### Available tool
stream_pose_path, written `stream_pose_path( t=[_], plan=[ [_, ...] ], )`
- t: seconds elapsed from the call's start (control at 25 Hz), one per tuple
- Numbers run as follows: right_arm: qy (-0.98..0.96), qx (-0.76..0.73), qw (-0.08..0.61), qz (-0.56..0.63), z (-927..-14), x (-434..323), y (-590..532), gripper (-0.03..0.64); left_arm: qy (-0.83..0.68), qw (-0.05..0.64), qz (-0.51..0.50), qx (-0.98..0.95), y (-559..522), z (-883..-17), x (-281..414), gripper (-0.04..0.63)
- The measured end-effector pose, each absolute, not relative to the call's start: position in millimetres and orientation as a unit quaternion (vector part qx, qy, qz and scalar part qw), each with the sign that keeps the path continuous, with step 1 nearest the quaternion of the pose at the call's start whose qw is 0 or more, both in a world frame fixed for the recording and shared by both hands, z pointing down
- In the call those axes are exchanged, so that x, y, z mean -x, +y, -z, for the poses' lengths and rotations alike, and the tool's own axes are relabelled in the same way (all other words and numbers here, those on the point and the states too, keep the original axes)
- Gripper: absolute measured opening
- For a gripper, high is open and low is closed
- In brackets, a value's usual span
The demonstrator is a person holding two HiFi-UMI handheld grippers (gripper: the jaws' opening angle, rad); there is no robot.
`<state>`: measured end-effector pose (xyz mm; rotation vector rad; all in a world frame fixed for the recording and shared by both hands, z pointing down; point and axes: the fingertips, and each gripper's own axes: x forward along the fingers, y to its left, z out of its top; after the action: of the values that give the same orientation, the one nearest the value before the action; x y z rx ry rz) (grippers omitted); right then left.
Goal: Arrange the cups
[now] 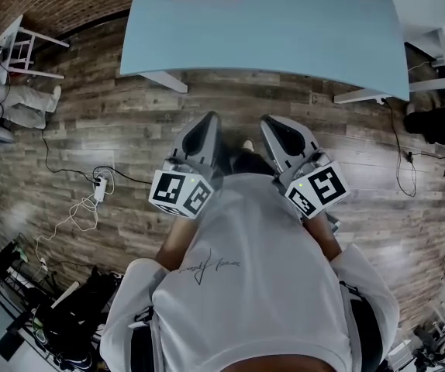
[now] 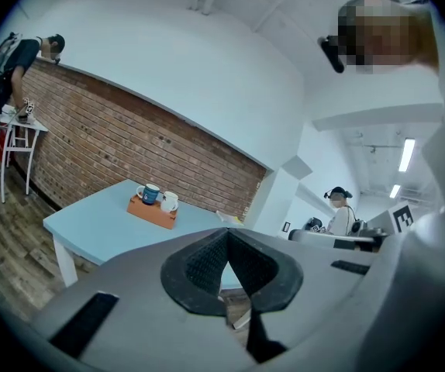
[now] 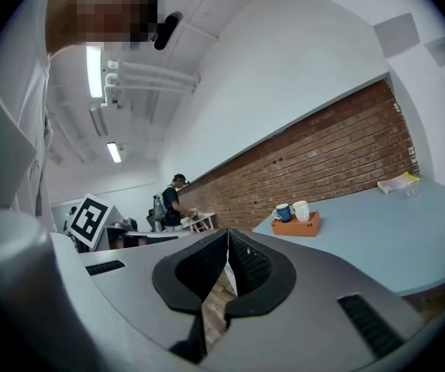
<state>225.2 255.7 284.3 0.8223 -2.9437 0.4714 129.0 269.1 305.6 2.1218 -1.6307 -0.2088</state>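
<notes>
While left gripper [image 1: 209,121] and right gripper [image 1: 270,122] sit closed, empty, well short of light-blue table [image 1: 284,29]: approach step, likely. Next needs nearing blue mug [image 2: 150,194], white mug [image 2: 169,201] on orange block [image 2: 151,212], opening jaws.

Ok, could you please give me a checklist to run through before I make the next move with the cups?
1. Left gripper empty: ok, shut on nothing.
2. Right gripper empty: ok, shut on nothing.
3. Grippers opened for grasping: not ok.
4. Blue handled mug and white mug upright on orange rectangular tray: ok.
5. Grippers over light blue table: not ok, both above wooden plank floor.
</notes>
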Motion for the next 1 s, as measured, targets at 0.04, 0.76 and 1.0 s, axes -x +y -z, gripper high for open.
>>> stream_pose_path(
  t=[0.04, 0.76, 1.0],
  plan=[
    [-0.951, -0.266, 0.027, -0.154, -286, -225, 255, 0.021, -0.591, 0.227, 0.078, -0.770, 268, -305, -128, 0.009],
    [-0.949, -0.272, 0.064, -0.143, -295, -189, 198, 0.021, -0.557, 0.228, 0.047, -0.797, 204, -317, -117, 0.009],
    [-0.950, -0.266, 0.066, -0.148, -296, -169, 168, 0.021, -0.556, 0.235, 0.044, -0.796, 174, -319, -99, 0.008]
  ],
)
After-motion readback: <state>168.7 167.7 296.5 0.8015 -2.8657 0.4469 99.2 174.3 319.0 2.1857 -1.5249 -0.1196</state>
